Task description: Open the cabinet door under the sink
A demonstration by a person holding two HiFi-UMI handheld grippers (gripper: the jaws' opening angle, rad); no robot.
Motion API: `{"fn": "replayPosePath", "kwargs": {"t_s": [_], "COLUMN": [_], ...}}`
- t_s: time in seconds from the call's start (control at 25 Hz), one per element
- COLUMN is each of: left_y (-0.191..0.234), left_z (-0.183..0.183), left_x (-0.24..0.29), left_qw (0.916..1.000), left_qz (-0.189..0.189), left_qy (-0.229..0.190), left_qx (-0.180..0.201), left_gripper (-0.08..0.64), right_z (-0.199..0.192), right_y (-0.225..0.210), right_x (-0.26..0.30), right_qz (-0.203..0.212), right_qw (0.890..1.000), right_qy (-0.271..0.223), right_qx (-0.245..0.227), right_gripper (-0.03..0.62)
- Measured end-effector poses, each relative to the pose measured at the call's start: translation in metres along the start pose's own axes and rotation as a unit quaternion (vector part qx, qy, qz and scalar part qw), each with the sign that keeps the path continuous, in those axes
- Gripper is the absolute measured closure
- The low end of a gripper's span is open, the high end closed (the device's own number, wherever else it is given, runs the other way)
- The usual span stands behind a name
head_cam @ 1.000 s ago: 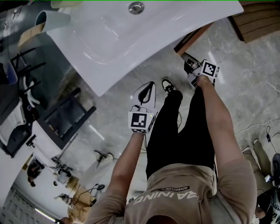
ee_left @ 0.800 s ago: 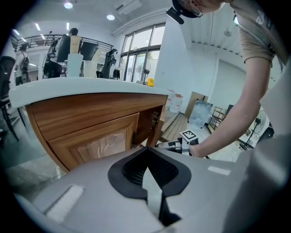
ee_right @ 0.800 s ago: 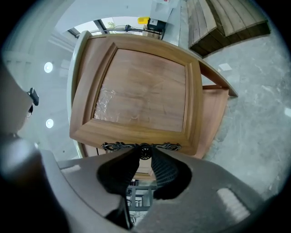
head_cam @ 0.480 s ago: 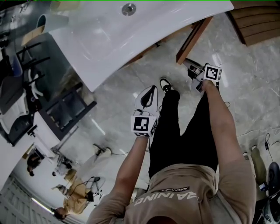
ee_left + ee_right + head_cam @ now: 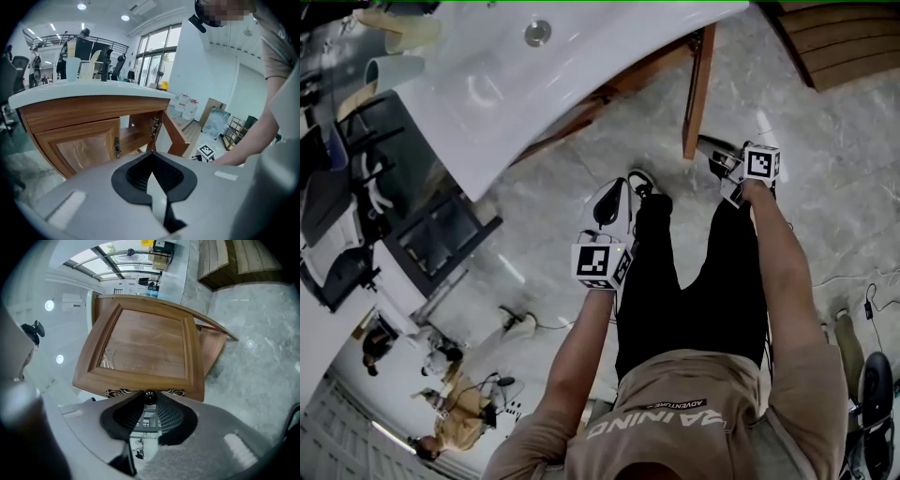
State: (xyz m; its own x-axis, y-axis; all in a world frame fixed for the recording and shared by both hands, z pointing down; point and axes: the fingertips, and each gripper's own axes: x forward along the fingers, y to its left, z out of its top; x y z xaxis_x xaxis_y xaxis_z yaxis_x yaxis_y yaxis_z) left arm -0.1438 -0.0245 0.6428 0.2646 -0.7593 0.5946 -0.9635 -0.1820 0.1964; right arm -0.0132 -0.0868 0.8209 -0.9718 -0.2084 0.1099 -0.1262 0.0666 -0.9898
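Observation:
The wooden cabinet door [image 5: 145,350] under the white sink top [image 5: 581,66] stands swung well out; in the head view it shows edge-on as a brown plank [image 5: 698,94]. My right gripper [image 5: 150,400] is shut on the door's small dark knob [image 5: 150,397], which sits between the two pad tips below an ornate metal plate. In the head view the right gripper [image 5: 724,171] is at the plank's near end. My left gripper [image 5: 150,153] hangs in front of the cabinet, its tips together with nothing between them. The neighbouring door [image 5: 86,150] stays closed.
The person's legs and shoes [image 5: 642,180] stand between the two grippers on the marble floor. A wooden slatted platform [image 5: 834,47] lies at the upper right. Cups [image 5: 72,68] stand on the counter. Chairs and a black rack [image 5: 441,239] are at the left.
The door has swung further out from the cabinet with the right gripper holding its knob. Both hands have drifted toward the person, away from the sink.

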Motion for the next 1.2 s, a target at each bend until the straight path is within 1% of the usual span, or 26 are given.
{"fn": "replayPosePath", "kwargs": {"t_s": [0.08,0.16,0.24,0.36,0.48,0.56,0.68,0.8,0.92,1.04,1.12,1.2], "left_y": [-0.006,-0.014,-0.023,-0.038,-0.055,-0.062,-0.072,-0.090,-0.106,-0.119,-0.128,-0.139], "left_z": [0.002,0.001,0.000,0.000,0.003,0.004,0.002,0.001,0.003,0.009,0.015,0.021], "left_x": [0.004,0.009,0.014,0.024,0.033,0.038,0.044,0.050,0.055,0.060,0.064,0.065], "left_qw": [1.0000,0.9999,0.9998,0.9998,0.9996,0.9995,0.9992,0.9976,0.9975,0.9982,0.9980,0.9976], "left_qz": [-0.001,-0.005,-0.008,-0.010,-0.017,-0.019,-0.016,-0.018,-0.021,-0.015,-0.014,-0.016], "left_qy": [0.001,0.004,0.010,0.014,0.012,0.012,0.017,0.021,0.022,0.021,0.018,0.014], "left_qx": [0.004,0.011,0.014,0.014,0.020,0.023,0.033,0.063,0.063,0.055,0.059,0.066], "left_gripper": [0.543,0.543,0.543,0.543,0.541,0.543,0.542,0.542,0.543,0.543,0.542,0.543], "right_z": [0.004,0.011,0.016,0.019,0.029,0.041,0.055,0.071,0.086,0.101,0.103,0.098], "right_y": [-0.003,-0.008,-0.015,-0.019,-0.020,-0.024,-0.031,-0.035,-0.036,-0.038,-0.037,-0.035], "right_x": [-0.018,-0.033,-0.043,-0.052,-0.068,-0.083,-0.103,-0.120,-0.133,-0.144,-0.148,-0.154], "right_qz": [-0.001,-0.012,-0.026,-0.030,-0.024,-0.027,-0.038,-0.044,-0.051,-0.070,-0.090,-0.117], "right_qw": [1.000,0.999,0.997,0.993,0.994,0.994,0.991,0.986,0.984,0.984,0.979,0.971], "right_qy": [0.007,0.022,0.048,0.083,0.079,0.073,0.092,0.118,0.115,0.093,0.093,0.097], "right_qx": [-0.003,-0.030,-0.062,-0.078,-0.072,-0.077,-0.095,-0.114,-0.126,-0.135,-0.156,-0.184], "right_gripper": [0.506,0.506,0.506,0.506,0.506,0.506,0.506,0.506,0.506,0.506,0.513,0.564]}}
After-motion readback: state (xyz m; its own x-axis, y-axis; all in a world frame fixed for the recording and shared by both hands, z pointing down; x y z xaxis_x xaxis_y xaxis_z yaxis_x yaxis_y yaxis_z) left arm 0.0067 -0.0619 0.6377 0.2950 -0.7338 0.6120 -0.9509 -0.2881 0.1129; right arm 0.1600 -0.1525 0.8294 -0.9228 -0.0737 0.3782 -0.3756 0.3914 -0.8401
